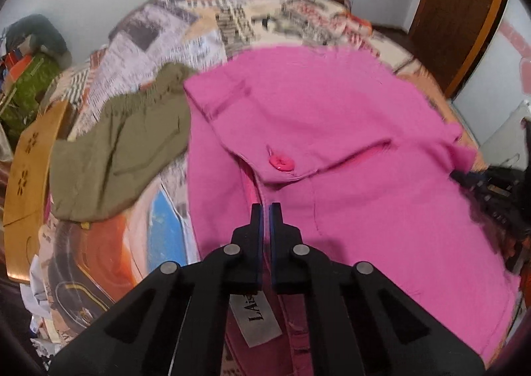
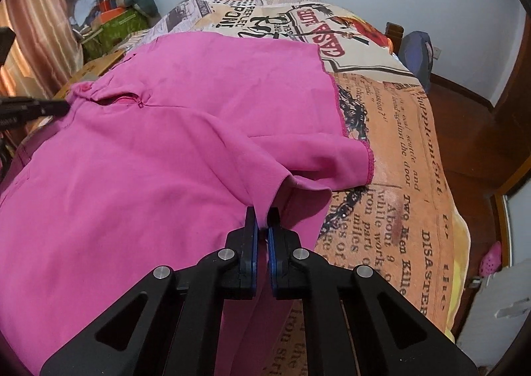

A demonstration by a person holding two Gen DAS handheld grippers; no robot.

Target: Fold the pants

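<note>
On the far left of the bed (image 1: 139,44), left of the pink pants (image 1: 332,117), lies an olive cloth (image 1: 116,150). It sits flat and apart from the work, maybe waiting its turn or already done; I cannot tell which.

The pants are spread wide over the bed's printed cover, the top part with the button (image 1: 281,162) near the left tool (image 1: 266,210). That tool is closed almost all the way, with only a thin gap between its blue pads. It looks like it pinches the waist edge of the pants near the white label (image 1: 257,316), though the cloth between the pads is hard to see. Holding the waist keeps that end from sliding.

To the right of the button, the open zipper (image 2: 122,100) shows in the right view. Farther right on the pants, the right tool (image 2: 262,213) is squeezed tight on a pinched-up fold of pink cloth, near the leg hem (image 2: 340,110). The cloth pulls up into a ridge there, so it looks lifted a little. I think both tools hold the near edge so the pants can be folded over.
</note>
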